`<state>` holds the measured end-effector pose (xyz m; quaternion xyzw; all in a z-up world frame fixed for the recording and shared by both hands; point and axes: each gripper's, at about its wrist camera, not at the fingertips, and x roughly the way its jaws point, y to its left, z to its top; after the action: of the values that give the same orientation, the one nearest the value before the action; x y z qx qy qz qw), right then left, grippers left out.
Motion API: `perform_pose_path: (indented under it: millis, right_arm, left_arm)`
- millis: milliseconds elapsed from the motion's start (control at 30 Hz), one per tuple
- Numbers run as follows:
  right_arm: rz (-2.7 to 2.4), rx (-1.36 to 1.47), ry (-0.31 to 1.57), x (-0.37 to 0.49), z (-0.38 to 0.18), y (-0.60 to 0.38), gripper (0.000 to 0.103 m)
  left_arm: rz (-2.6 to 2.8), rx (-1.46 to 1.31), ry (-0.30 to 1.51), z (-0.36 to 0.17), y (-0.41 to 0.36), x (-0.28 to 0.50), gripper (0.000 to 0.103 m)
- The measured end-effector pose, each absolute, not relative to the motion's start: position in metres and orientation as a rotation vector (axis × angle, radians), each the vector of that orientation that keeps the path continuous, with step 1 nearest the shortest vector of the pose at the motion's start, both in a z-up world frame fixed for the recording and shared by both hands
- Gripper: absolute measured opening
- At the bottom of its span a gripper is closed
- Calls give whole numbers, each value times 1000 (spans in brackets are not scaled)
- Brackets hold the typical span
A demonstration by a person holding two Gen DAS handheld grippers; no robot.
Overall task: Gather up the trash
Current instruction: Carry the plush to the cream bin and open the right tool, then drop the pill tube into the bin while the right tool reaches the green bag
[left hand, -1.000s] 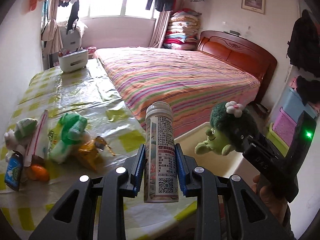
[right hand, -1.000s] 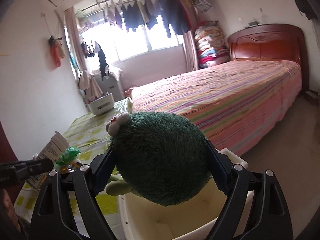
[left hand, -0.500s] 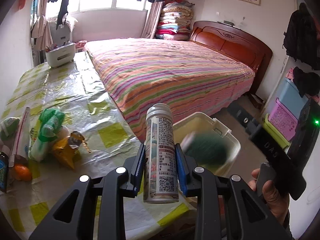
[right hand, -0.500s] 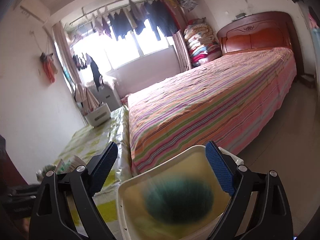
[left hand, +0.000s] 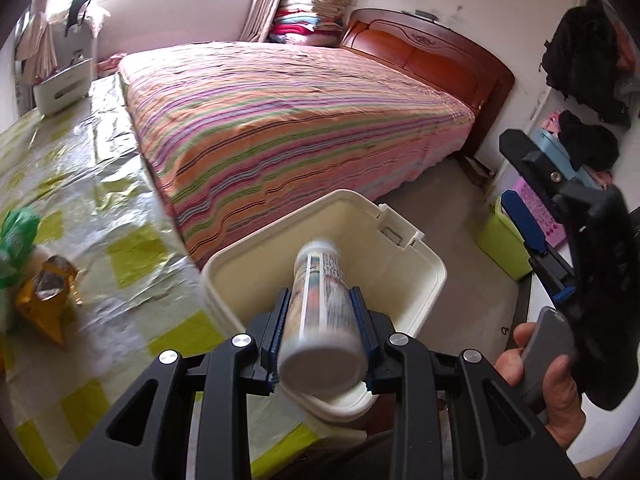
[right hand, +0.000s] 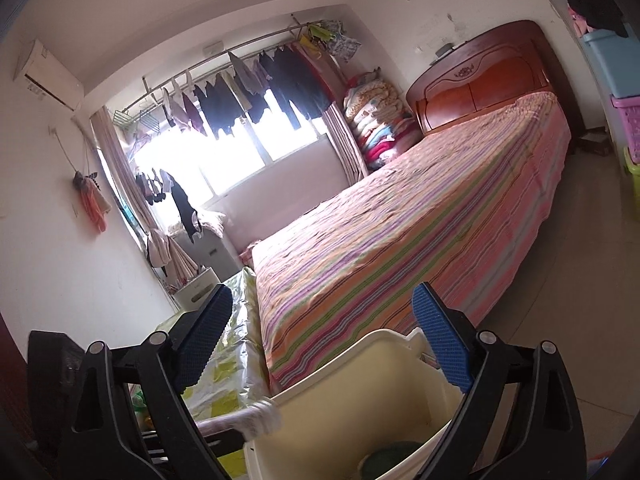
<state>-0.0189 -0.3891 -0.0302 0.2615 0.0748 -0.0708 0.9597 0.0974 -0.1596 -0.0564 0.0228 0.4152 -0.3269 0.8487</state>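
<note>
the left gripper [left hand: 320, 334] is clamped on a white bottle [left hand: 322, 320], tilted forward and down over the cream bin [left hand: 416, 280] at the table [left hand: 120, 280] edge. the right gripper [right hand: 320, 344] has just been opening and now stands wide with nothing between its pads; a hand [left hand: 544, 384] grips its handle. deep in the bin lies a dark green plush toy [right hand: 390, 464], mostly cut off. the bottle's label is blurred. beyond is the striped bed [left hand: 288, 120].

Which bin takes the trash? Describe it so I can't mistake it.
From the striped bed, look to the near corner of the yellow-checked table. The cream bin sits at that corner, open-topped, below the bottle in the left gripper. Unlike the lime bin, it is cream.
</note>
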Motion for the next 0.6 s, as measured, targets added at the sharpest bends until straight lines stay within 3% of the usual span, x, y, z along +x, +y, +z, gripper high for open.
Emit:
perform_pose_path:
  millis: [100, 167, 200, 233, 600]
  right_arm:
    - [-145, 536, 143, -22, -31, -390, 90]
    - [-141, 546, 139, -22, -31, -391, 90]
    - [-140, 548, 138, -21, -30, -390, 90]
    - [-138, 548, 135, -21, -30, -390, 90]
    - [-48, 495, 155, -7, -22, -355, 94]
  left_arm:
    - [-706, 75, 882, -60, -170, 97, 31]
    - [-700, 86, 876, -60, -172, 96, 49]
    - [-696, 86, 867, -59, -172, 95, 66]
    - [-688, 80, 849, -57, -170, 93, 74]
    - [-494, 104, 694, -19, -113, 87, 76]
